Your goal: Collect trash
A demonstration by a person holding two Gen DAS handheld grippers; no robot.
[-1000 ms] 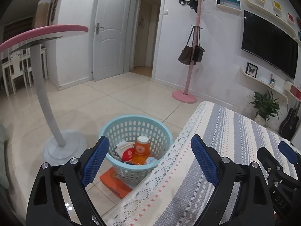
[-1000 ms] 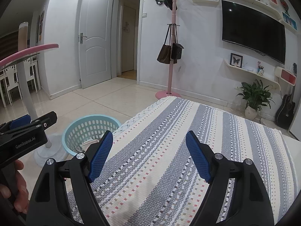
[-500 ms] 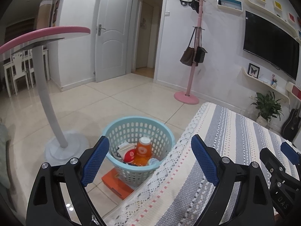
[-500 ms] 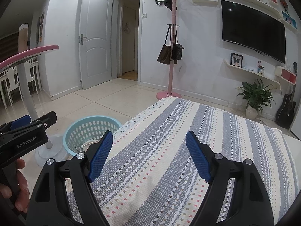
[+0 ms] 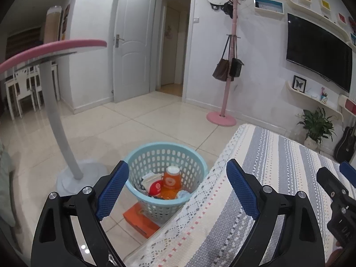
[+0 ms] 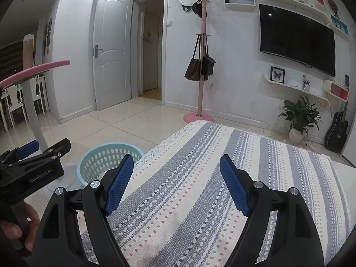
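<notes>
Left tool [image 5: 176,188]: jaws wide apart, nothing held.
Right tool [image 6: 176,188]: same.
Light-blue perforated plastic basket [image 5: 165,153]: on floor beside striped-cloth tabletop [image 6: 222,178], holds orange bottle [image 5: 170,183] w/ other trash.

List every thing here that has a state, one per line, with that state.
left gripper: open, holding nothing
right gripper: open, holding nothing
basket: upright on the floor, partly filled with trash
orange cup: upside down in the basket
orange box: flat on the floor against the basket
door: swung open
TV: screen dark
bags: hanging on the coat stand
</notes>
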